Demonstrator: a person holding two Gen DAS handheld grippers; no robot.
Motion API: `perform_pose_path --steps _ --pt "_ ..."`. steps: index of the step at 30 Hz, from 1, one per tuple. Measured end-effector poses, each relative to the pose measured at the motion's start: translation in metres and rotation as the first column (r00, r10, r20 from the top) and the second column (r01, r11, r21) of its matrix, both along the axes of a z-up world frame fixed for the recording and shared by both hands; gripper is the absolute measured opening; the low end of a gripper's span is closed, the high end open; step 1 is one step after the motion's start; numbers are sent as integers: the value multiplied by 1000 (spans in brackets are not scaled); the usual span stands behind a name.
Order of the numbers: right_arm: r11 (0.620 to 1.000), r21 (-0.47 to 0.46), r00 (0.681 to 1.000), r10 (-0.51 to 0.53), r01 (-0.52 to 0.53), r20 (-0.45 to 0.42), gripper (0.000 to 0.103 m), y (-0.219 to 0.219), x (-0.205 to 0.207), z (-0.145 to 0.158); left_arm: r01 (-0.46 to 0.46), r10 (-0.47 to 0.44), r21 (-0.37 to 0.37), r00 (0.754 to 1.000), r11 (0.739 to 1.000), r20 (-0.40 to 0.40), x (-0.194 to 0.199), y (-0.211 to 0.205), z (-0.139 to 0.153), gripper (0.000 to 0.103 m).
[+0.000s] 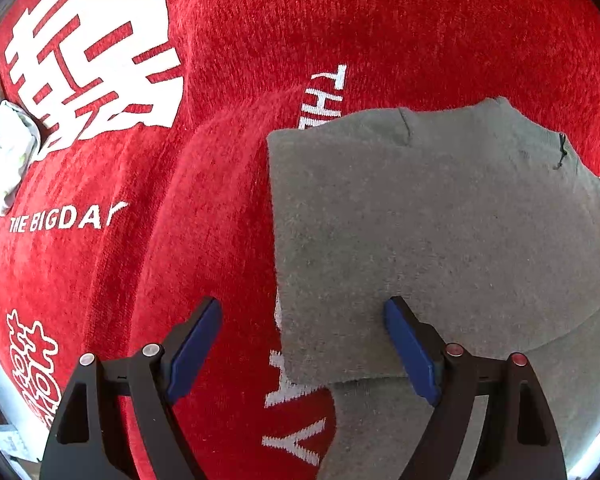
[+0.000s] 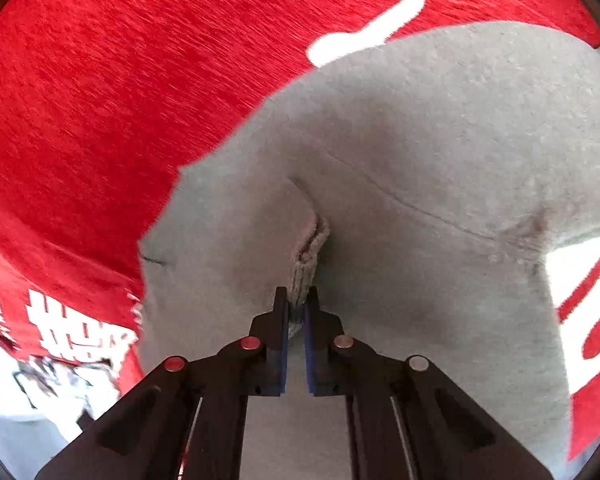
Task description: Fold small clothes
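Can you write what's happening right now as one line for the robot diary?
step: folding grey garment | left gripper: open over its edge | right gripper: shut on ribbed fold | surface: red blanket

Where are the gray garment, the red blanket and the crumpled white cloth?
gray garment (image 1: 440,220): left wrist view, middle of its folded top layer.
red blanket (image 1: 380,20): left wrist view, bare red stretch above the garment.
crumpled white cloth (image 1: 4,152): left wrist view, its bunched middle at the left edge.

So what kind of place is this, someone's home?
Probably a home laundry-folding spot. A grey garment lies on a red cloth with white lettering, and crumpled pale clothes wait at the edge. The room itself isn't visible.
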State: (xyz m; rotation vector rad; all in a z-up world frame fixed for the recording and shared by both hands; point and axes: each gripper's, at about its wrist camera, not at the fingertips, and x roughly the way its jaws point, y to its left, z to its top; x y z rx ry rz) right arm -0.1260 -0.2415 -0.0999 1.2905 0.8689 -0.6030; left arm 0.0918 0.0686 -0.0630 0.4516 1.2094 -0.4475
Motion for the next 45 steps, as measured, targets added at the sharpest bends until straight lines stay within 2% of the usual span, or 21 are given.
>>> perform_pose_path --steps 3,5,10,11,13,14,15,19,21,24,25,26,27,28,29,32,33,36,42,45 --pt "1000 18 1000 -9 9 0 7 0 -9 -7 -2 2 21 1000 1000 4 -1 -2 2 85" --pt "1000 8 1000 -20 20 -23 12 -3 -17 -3 4 -4 50 1000 999 12 -4 -6 4 85" --pt "999 24 998 -33 34 -61 12 -13 -44 3 35 -35 85 999 996 2 -22 -17 14 85" --pt "998 43 998 -36 39 -61 16 -15 -51 2 48 -48 83 999 995 0 -29 -22 18 85" --pt "997 66 997 -39 43 -65 30 -16 -66 3 74 -74 79 997 994 -6 -43 -31 23 85" --pt "996 75 997 -42 47 -61 44 -16 -75 4 97 -96 75 995 992 -10 -53 -38 26 85" --pt "995 83 998 -48 52 -50 51 -16 -79 5 120 -119 74 993 990 -13 -63 -46 27 85" --pt "994 92 998 -47 50 -34 53 -19 -105 11 181 -178 58 983 982 -44 -94 -75 30 85" --pt "994 96 998 -54 57 -37 62 -21 -119 12 205 -202 46 977 978 -65 -111 -90 30 85" --pt "991 103 996 -83 85 -27 62 -29 -141 12 243 -241 30 968 970 -66 -132 -113 29 85" --pt "990 102 995 -95 97 -26 64 -32 -147 12 256 -254 19 965 967 -71 -138 -120 29 85" --pt "989 100 994 -111 112 -21 69 -36 -157 12 264 -263 8 962 964 -79 -145 -126 28 85" --pt "987 99 992 -125 125 -15 75 -40 -164 11 270 -269 1 959 963 -85 -149 -132 26 86" --pt "985 99 990 -139 140 -9 76 -43 -172 11 277 -276 2 957 961 -90 -153 -137 25 93" --pt "981 102 987 -163 162 -2 76 -49 -182 10 285 -283 14 955 958 -88 -160 -144 24 103" --pt "967 108 972 -233 232 0 77 -62 -210 5 325 -322 33 944 945 -76 -176 -164 22 103" --pt "961 106 967 -255 254 0 82 -66 -219 3 337 -333 36 940 941 -77 -181 -169 22 103" --pt "943 88 947 -322 321 -2 82 -79 -246 0 357 -353 48 932 933 -83 -191 -183 21 103" --pt "890 82 894 -448 449 -26 82 -106 -292 -15 330 -324 72 943 941 -83 -194 -200 14 103" --pt "854 116 860 -511 507 2 82 -120 -308 -26 328 -320 73 942 942 -102 -198 -205 8 103"
